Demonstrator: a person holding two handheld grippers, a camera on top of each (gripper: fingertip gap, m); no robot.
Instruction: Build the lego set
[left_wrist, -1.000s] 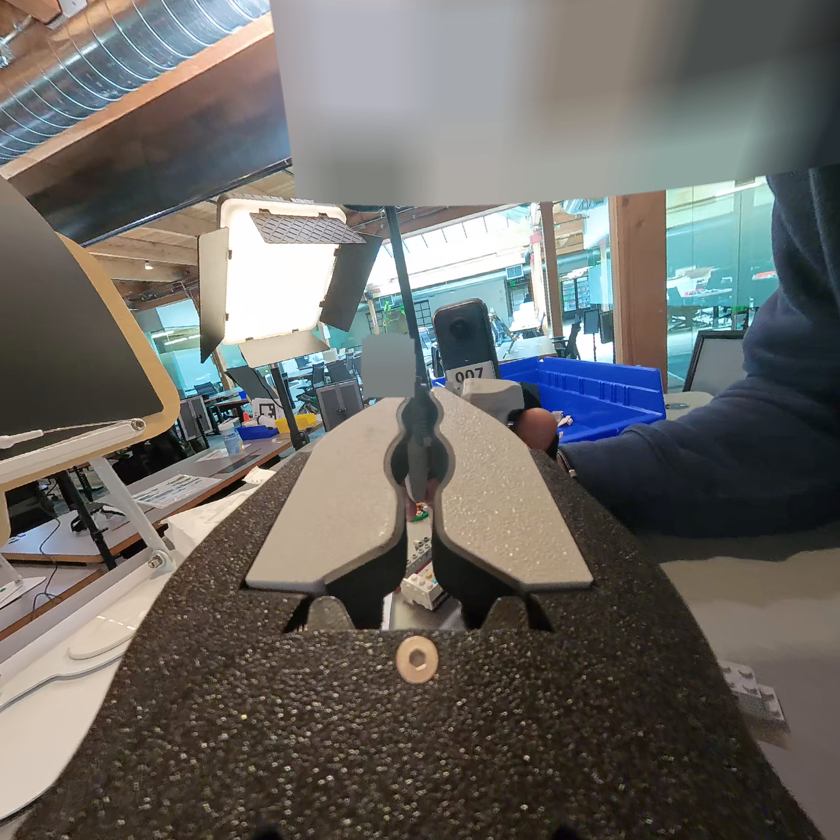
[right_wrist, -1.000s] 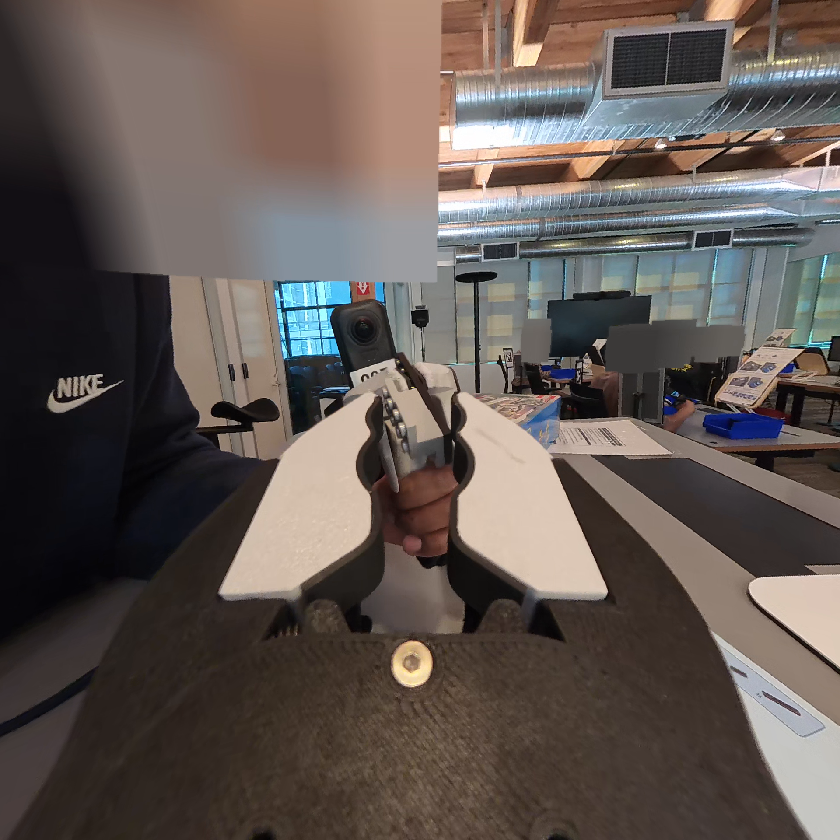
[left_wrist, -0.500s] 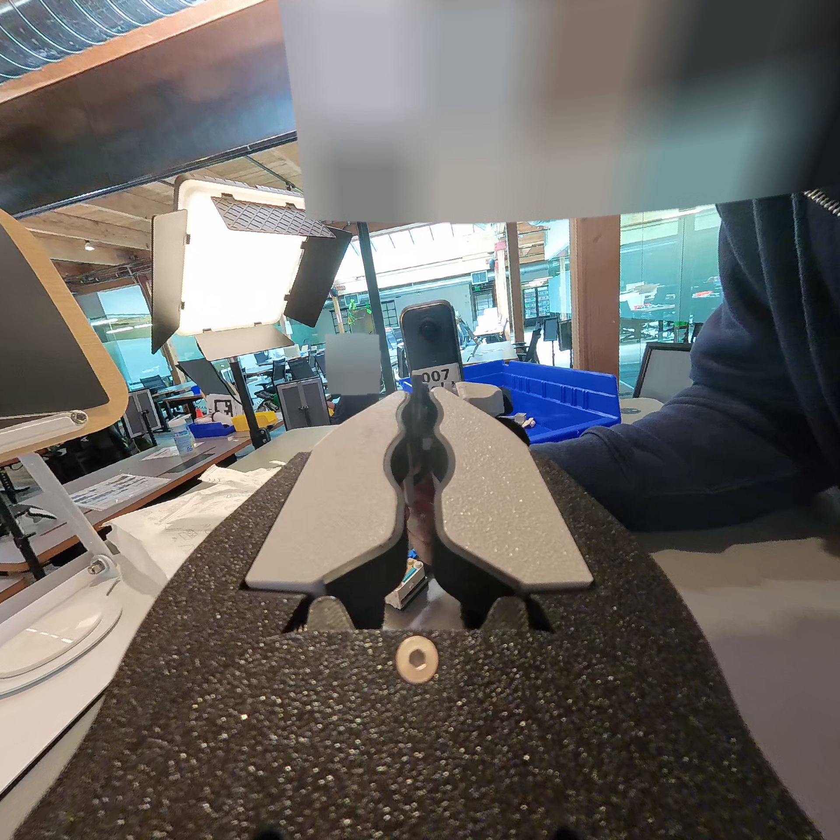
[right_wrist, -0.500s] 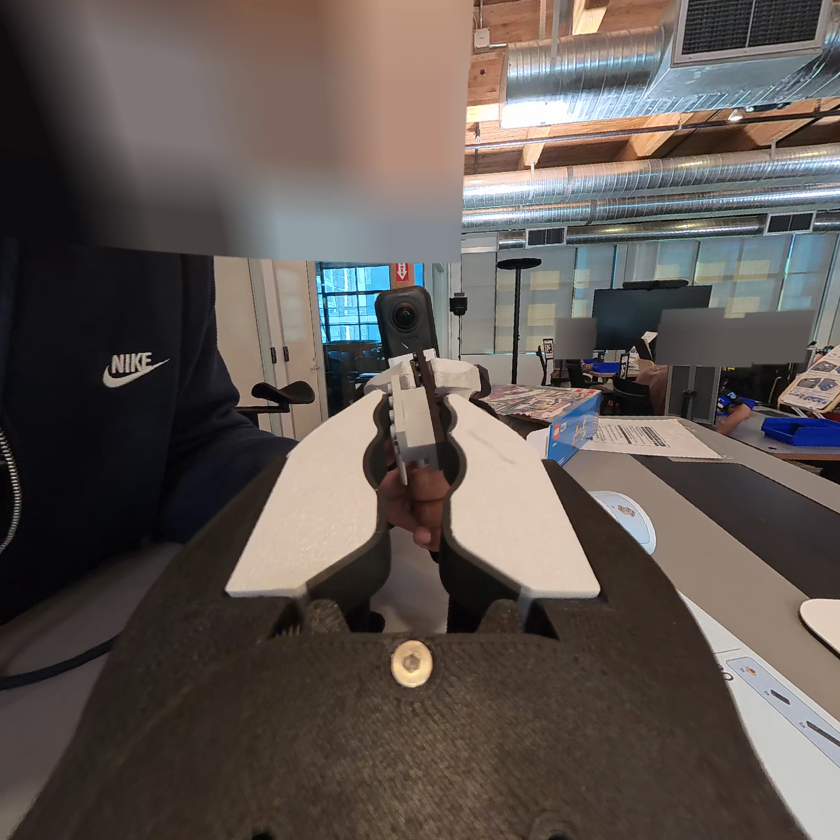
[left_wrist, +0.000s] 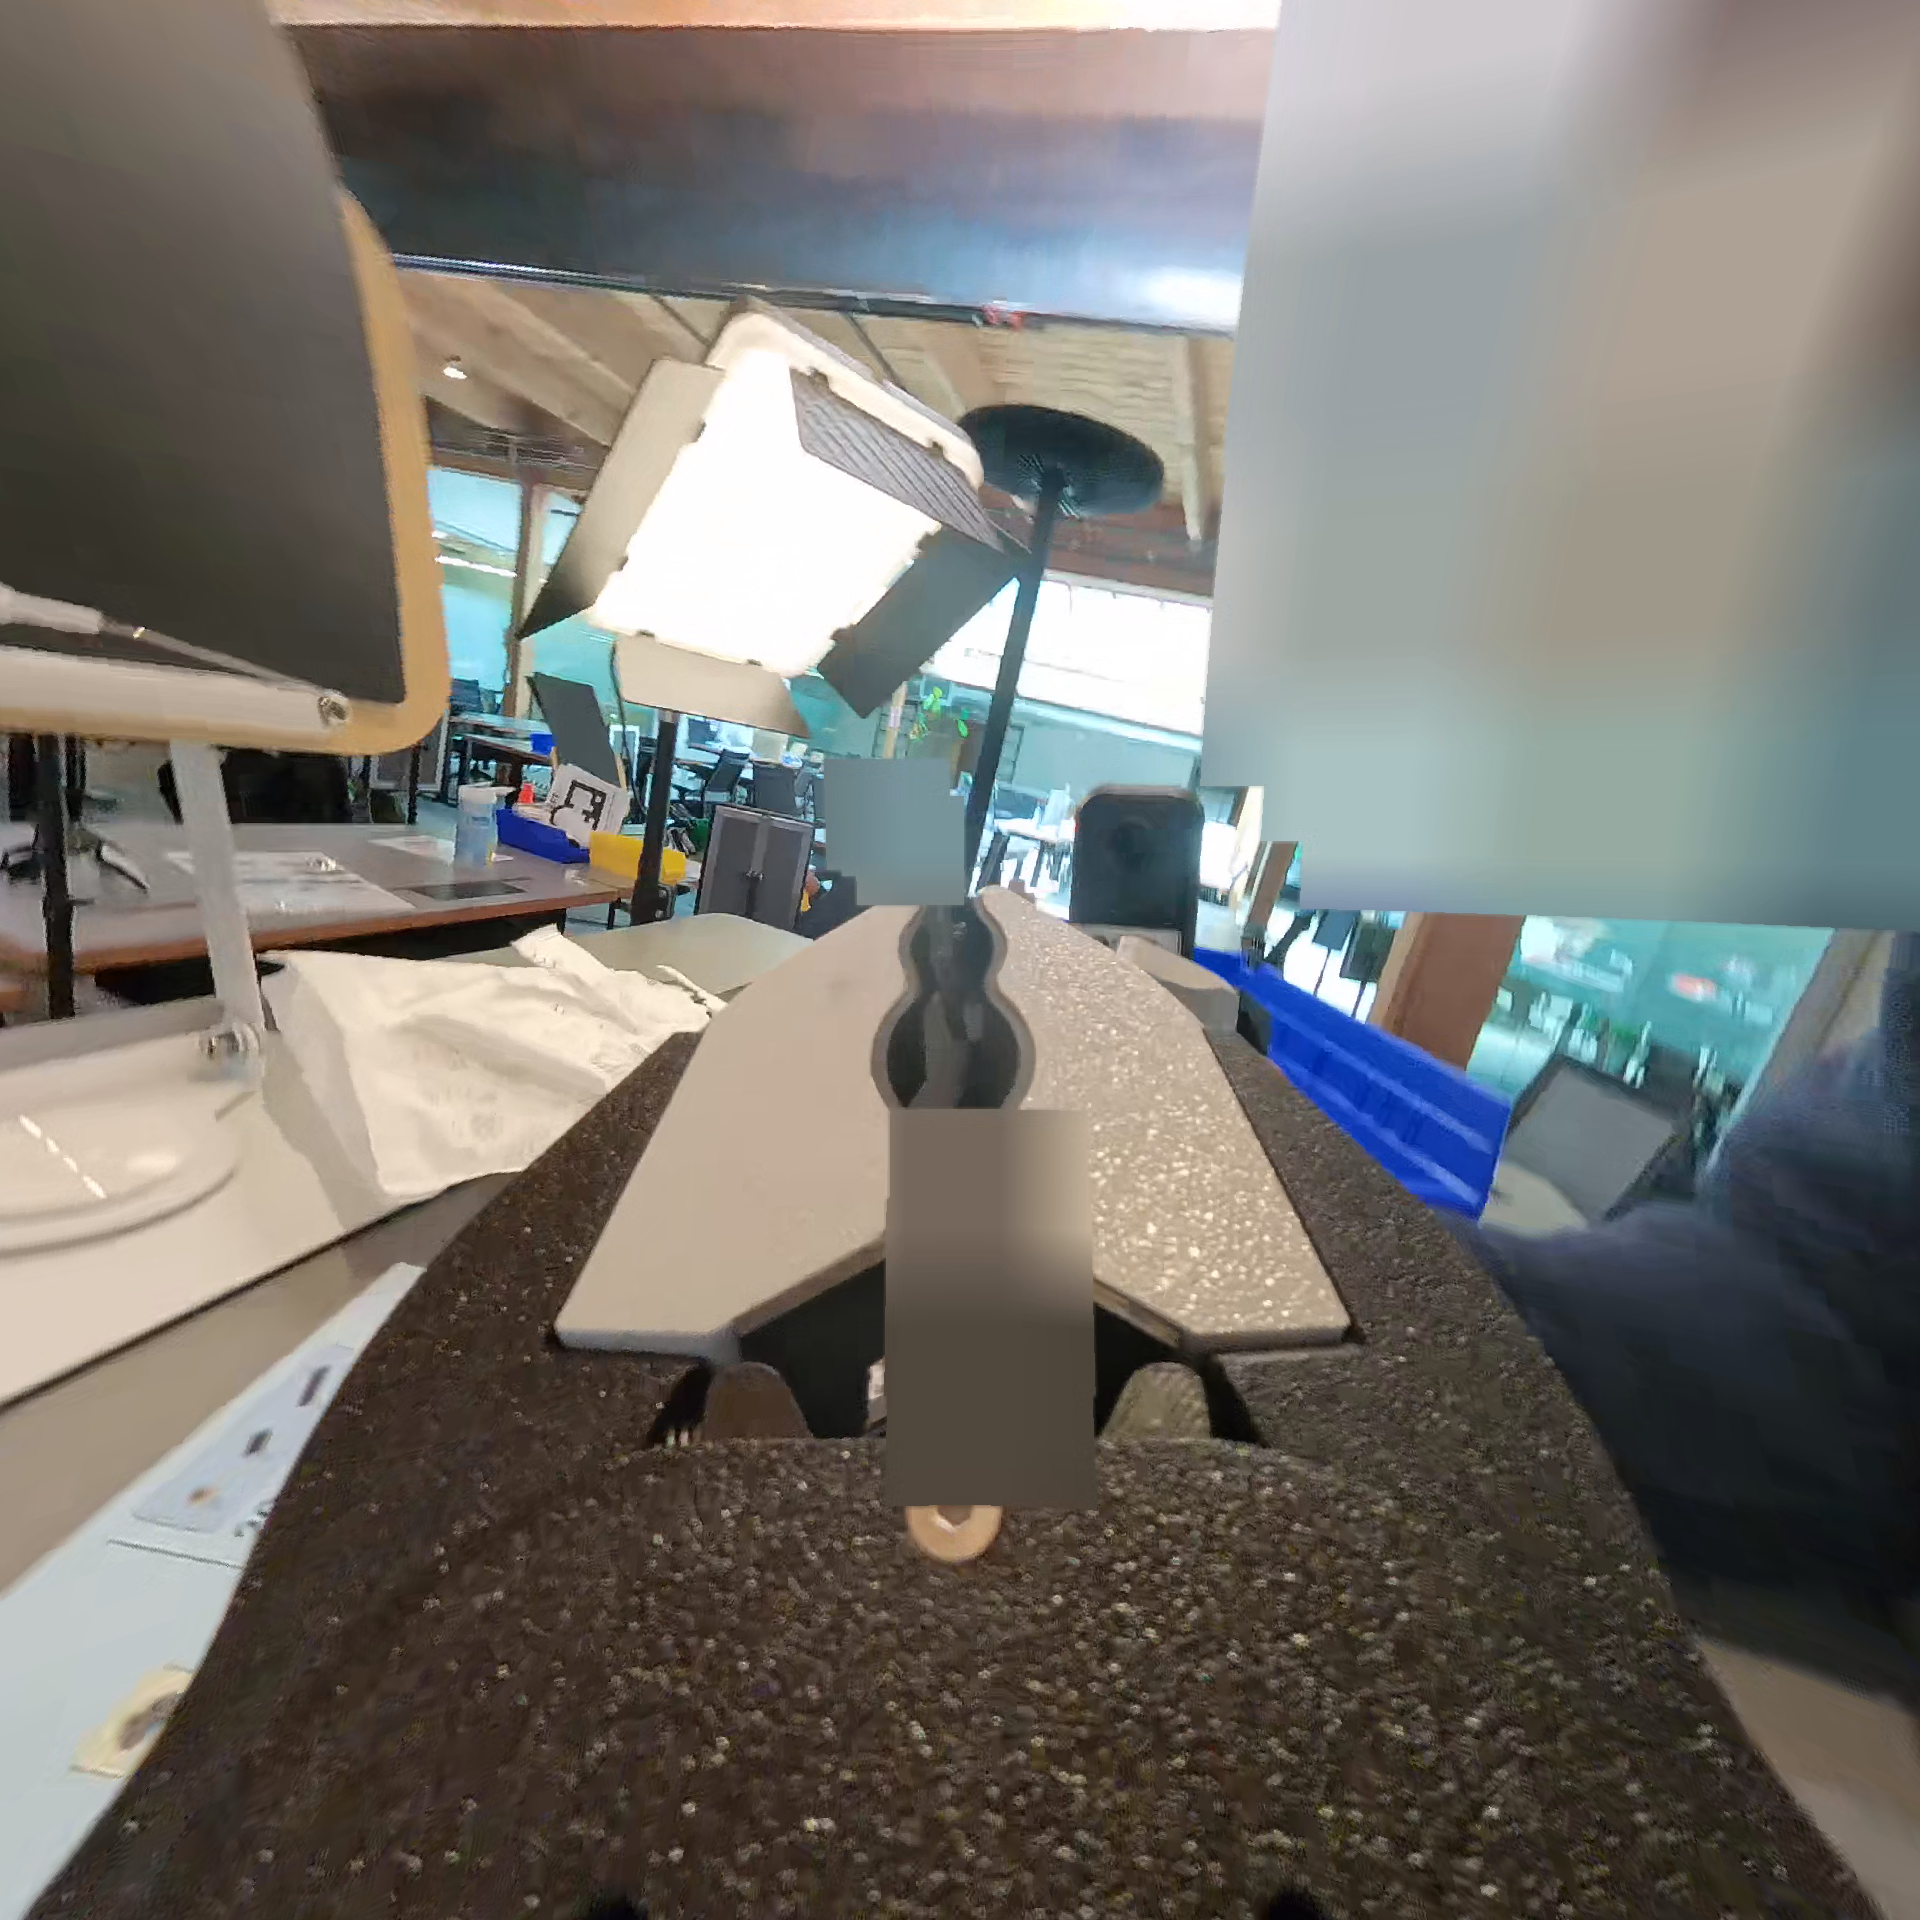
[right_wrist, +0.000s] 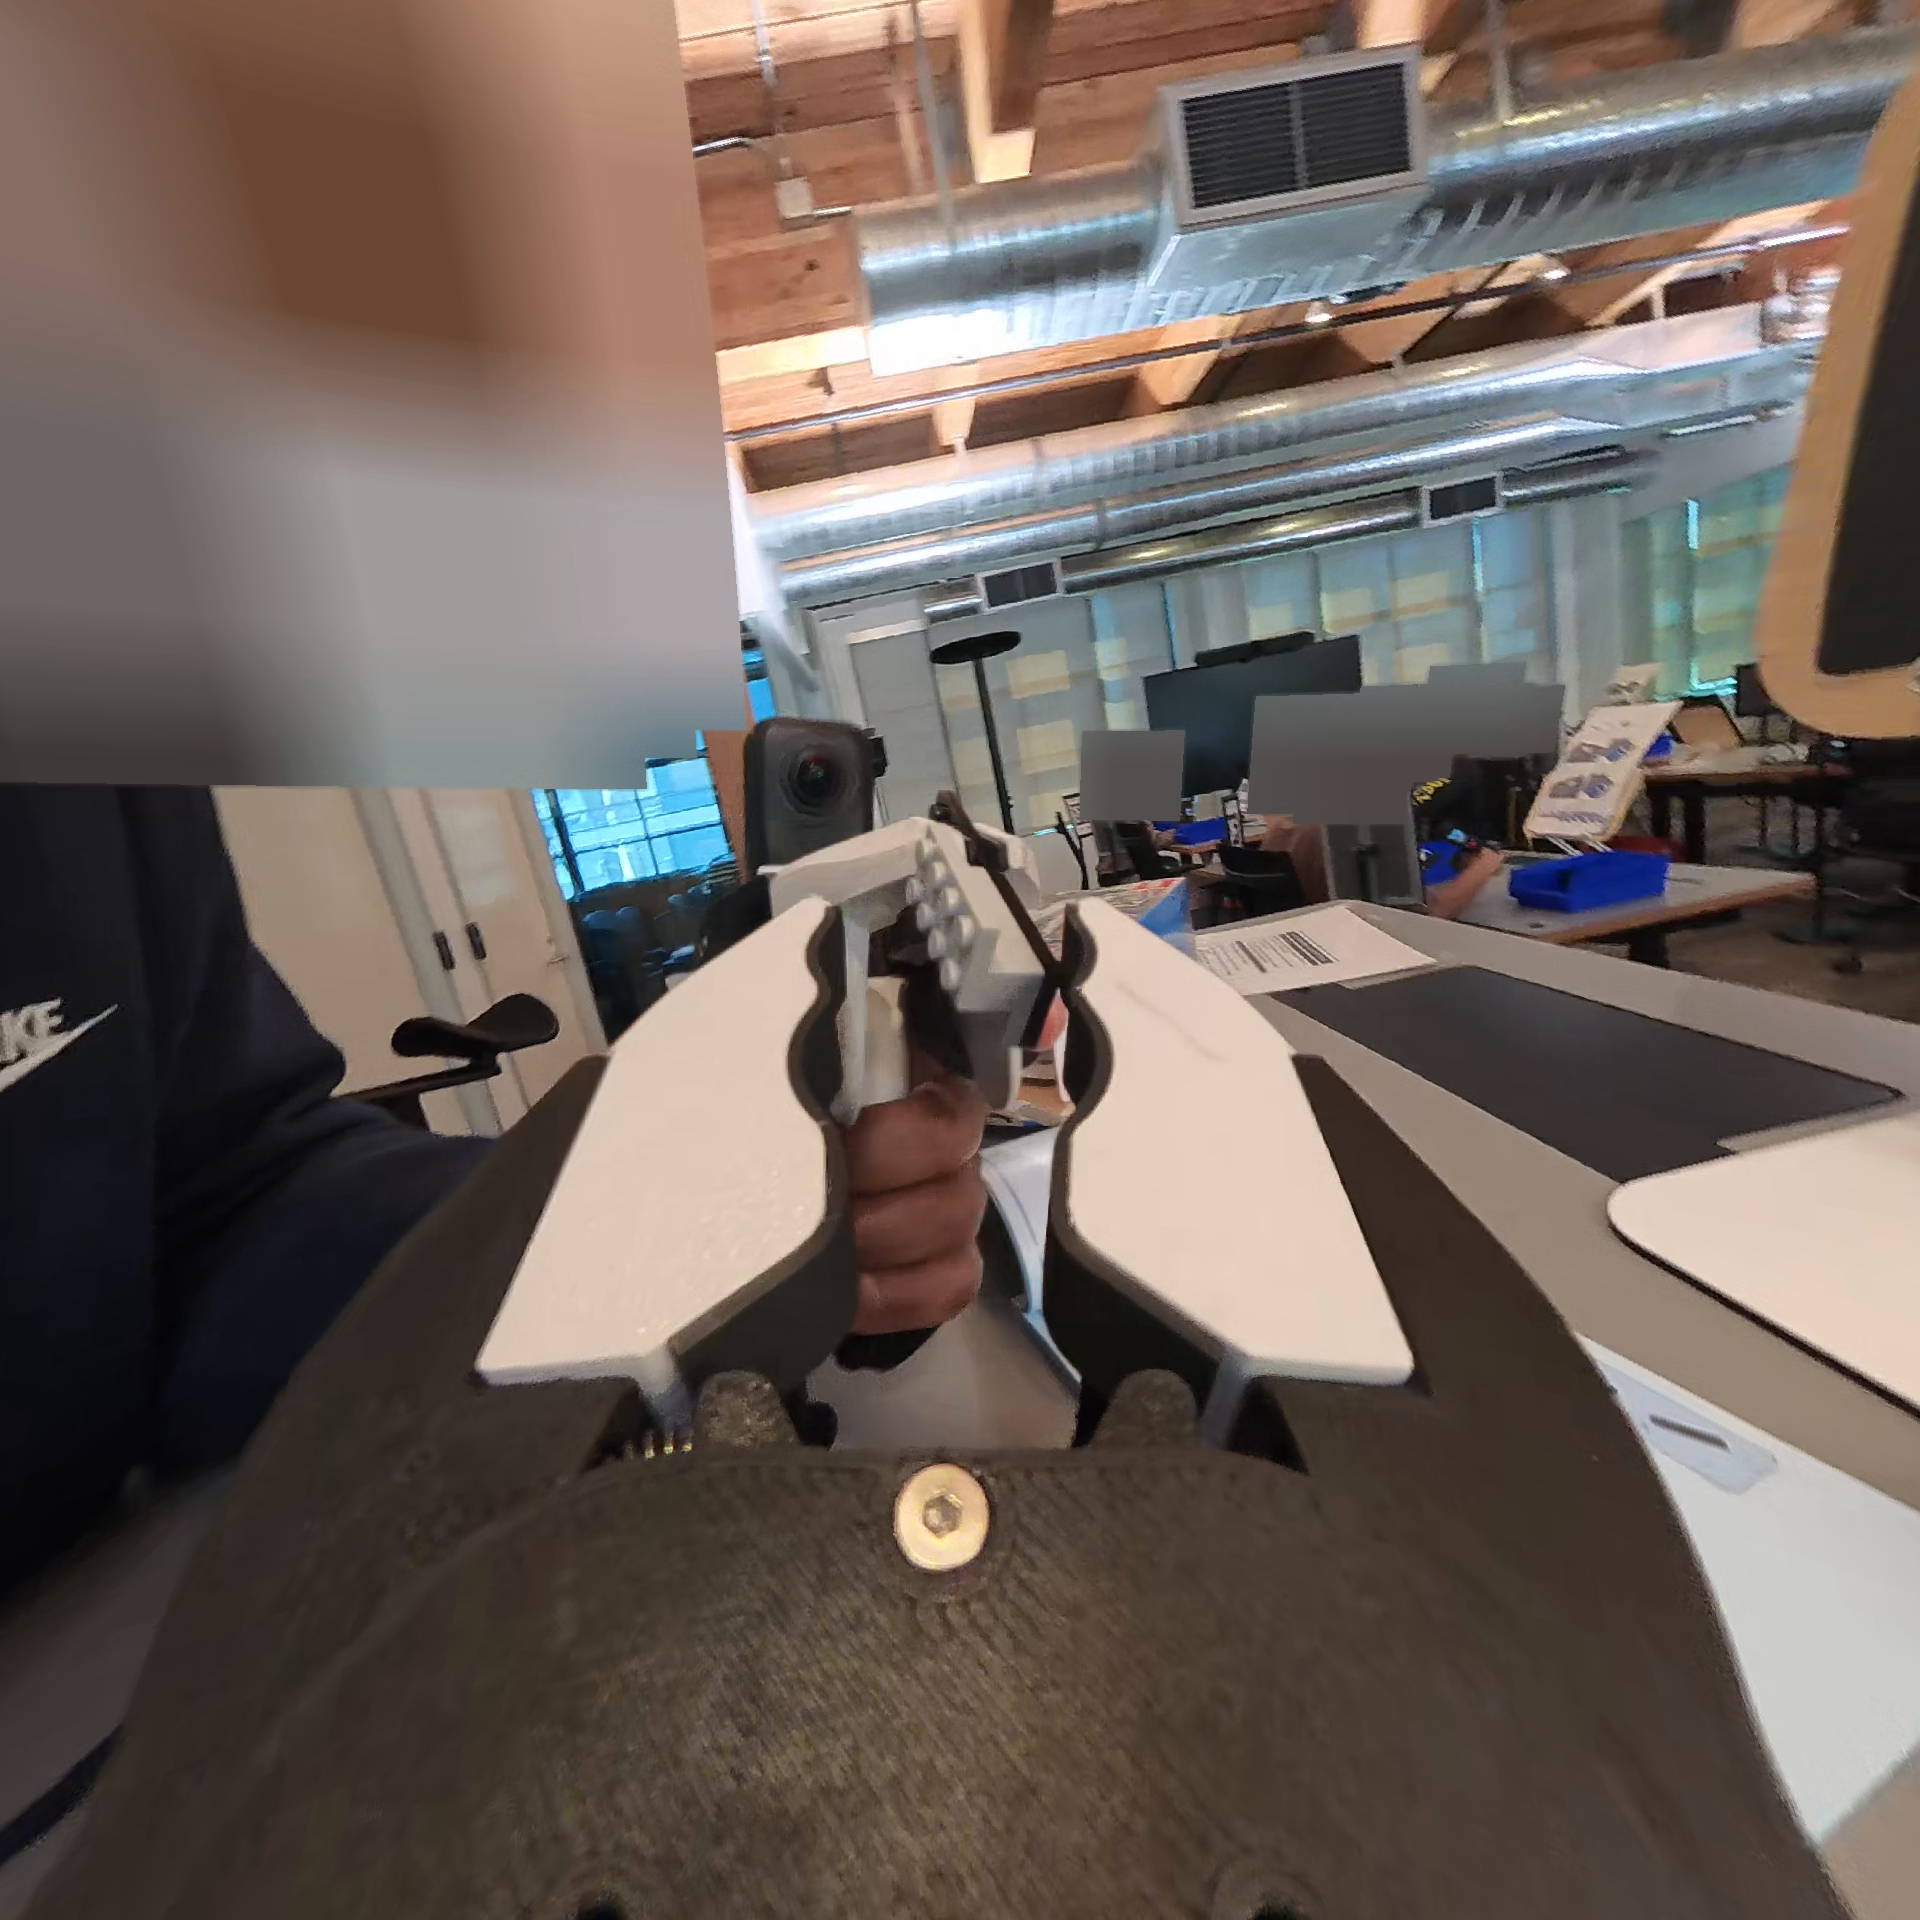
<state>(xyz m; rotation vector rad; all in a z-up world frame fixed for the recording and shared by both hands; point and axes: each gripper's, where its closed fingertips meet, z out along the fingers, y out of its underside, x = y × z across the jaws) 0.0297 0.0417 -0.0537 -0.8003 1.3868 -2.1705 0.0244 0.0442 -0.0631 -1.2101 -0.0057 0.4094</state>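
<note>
In the left wrist view my left gripper (left_wrist: 951, 925) is shut on a thin black piece (left_wrist: 954, 992) that stands on edge between its fingertips. The right wrist view shows that gripper from the front (right_wrist: 831, 883). The black piece (right_wrist: 1003, 894) lies across a grey studded brick (right_wrist: 971, 961) at its tip. My right gripper (right_wrist: 951, 920) is open. Its fingers (right_wrist: 1132, 997) stand wide on either side of the brick and of the left gripper's tip, not pressing on them. The right gripper's camera (left_wrist: 1132, 862) shows just beyond my left fingertips.
A person's hand (right_wrist: 914, 1195) and dark blue sleeve (left_wrist: 1714, 1382) are close by. A lit lamp panel (left_wrist: 769, 540), a crumpled white bag (left_wrist: 447, 1049) and a blue bin (left_wrist: 1361, 1081) are around the grey table. A dark mat (right_wrist: 1558, 1060) and a printed sheet (right_wrist: 1309, 951) lie on it. The tips of both grippers are at nearly the same place.
My right gripper's jaws, which were closed on the grey brick, have opened wide off it. My left gripper has stayed shut on the thin black piece. Both grippers have tilted.
</note>
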